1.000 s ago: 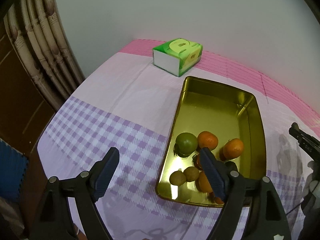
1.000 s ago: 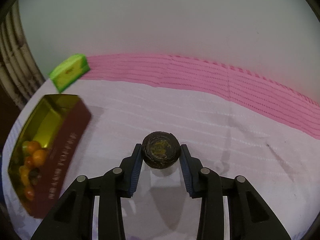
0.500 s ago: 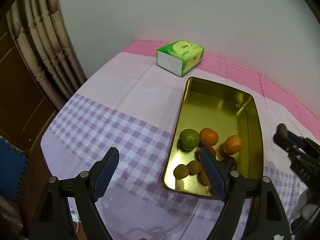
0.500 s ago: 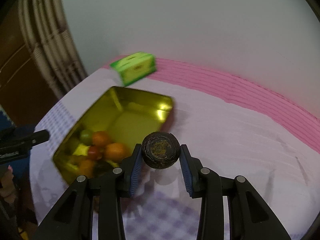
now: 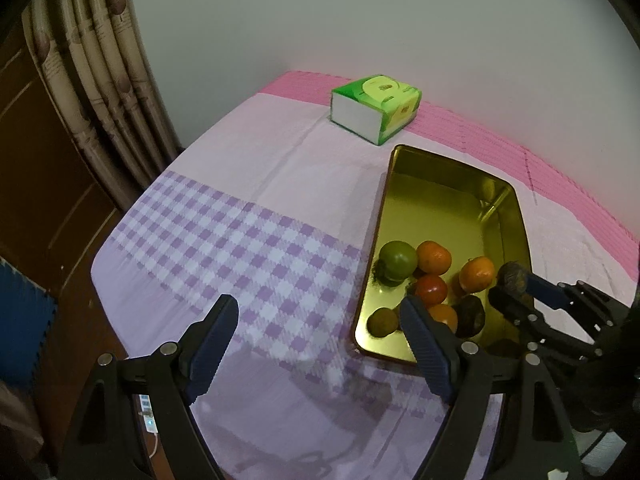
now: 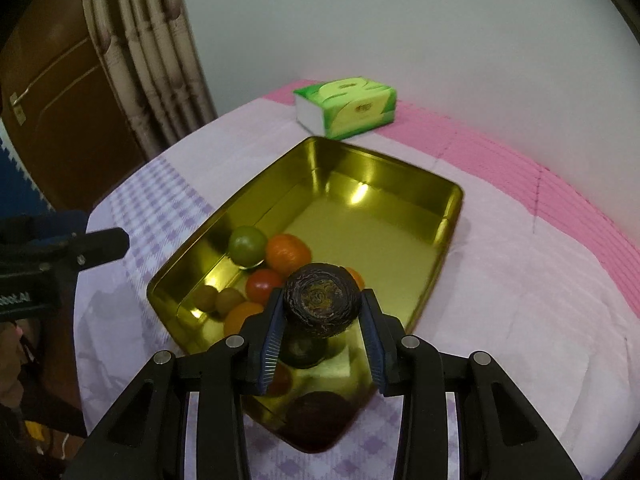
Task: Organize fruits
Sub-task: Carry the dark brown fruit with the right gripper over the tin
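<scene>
Nearest the viewer, the right gripper has its jaws clamped on a dark wrinkled fruit, one pad on each side; the fruit hangs over the near end of the gold tin, above the pile and not touching it. The grip sits on a rounded, creased skin; a twist of the wrist could let the fruit roll out between the pads and drop early.

Directly beneath lie another dark fruit and several round ones: a red tomato, an orange, a green fruit and two small brown fruits; all crowd the near end, some touching. Release from this height would likely strike the pile; the falling fruit could bounce, bruise the tomato, or scatter the round pieces along the smooth metal floor. A descent straight down risks pressing the fingertips into fruit already placed; the near wall of the tin is also close to the right finger, and a nudge there could slide the tin on the purple checked cloth.

To the left, the left gripper stands with jaws wide apart and nothing between them, over the cloth at the tin's near left corner; its right finger overlaps the tin rim in the left wrist view, so a sideways drift could bring the two grippers together.

Farther on, the tin's floor is bare; placing there appears safer. Beyond the tin stands a green tissue box, just beside the far corner; it is clear of the work.
</scene>
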`<move>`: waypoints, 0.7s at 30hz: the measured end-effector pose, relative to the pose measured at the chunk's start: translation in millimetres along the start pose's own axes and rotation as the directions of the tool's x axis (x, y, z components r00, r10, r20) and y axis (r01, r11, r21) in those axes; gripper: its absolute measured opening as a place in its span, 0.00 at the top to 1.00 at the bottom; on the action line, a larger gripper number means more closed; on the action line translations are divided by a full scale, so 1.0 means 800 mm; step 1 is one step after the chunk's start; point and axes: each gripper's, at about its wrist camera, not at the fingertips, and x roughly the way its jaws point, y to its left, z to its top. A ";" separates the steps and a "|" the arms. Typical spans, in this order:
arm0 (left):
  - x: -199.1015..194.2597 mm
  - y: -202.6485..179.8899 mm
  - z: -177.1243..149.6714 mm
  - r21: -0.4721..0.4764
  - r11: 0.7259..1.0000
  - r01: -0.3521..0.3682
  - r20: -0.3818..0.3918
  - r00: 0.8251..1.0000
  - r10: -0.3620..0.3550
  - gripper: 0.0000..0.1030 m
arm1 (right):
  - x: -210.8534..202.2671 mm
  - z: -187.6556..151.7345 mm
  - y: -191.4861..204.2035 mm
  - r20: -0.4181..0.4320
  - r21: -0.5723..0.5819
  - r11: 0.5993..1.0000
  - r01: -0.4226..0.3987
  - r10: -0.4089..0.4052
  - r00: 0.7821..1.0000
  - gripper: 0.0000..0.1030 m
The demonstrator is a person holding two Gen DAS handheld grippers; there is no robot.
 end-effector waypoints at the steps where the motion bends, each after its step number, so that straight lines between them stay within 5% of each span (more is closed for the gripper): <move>1: 0.000 0.002 -0.001 -0.003 1.000 -0.001 -0.003 1.000 0.001 0.22 | 0.003 -0.001 0.002 -0.006 -0.005 1.000 -0.002 0.002 1.000 0.63; 21: -0.001 -0.006 -0.016 0.046 0.999 0.000 -0.026 1.000 0.001 0.22 | 0.025 -0.012 0.013 -0.054 0.013 1.000 0.002 -0.001 0.999 0.60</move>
